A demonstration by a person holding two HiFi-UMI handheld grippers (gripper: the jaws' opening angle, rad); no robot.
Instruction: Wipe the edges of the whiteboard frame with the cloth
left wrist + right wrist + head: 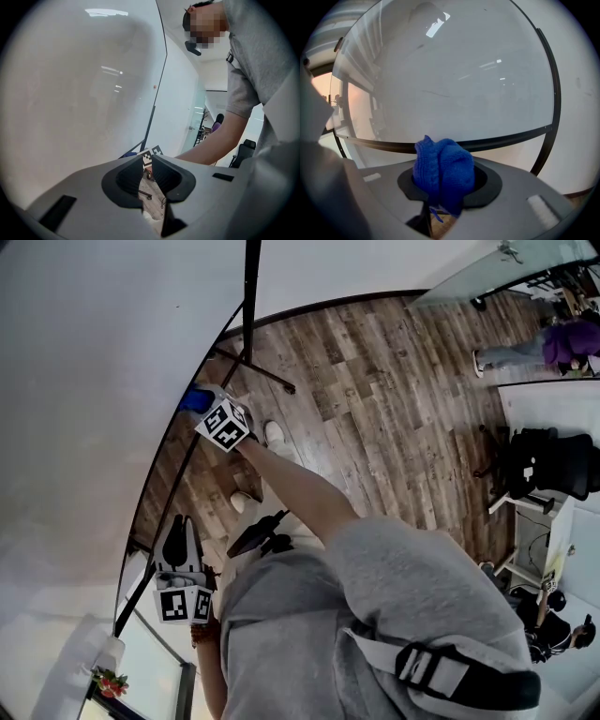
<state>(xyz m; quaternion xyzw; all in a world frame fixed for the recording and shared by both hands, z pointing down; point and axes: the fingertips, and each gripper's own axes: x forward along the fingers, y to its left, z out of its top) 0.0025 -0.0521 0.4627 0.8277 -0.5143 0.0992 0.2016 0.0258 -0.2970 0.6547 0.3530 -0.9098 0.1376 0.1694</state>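
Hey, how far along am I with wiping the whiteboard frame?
Done: the blue cloth is clamped in the right gripper. In hand: it is held up at a dark bar of the whiteboard frame; contact can't be confirmed. The left gripper is empty, jaws slightly apart. Left: no bar shows a wiped trace, so treat every edge as yet to be wiped.

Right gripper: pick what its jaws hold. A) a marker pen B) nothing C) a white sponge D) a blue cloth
D: in the right gripper view, the right gripper has its jaws shut on a bunched blue cloth, with the whiteboard frame beyond it.
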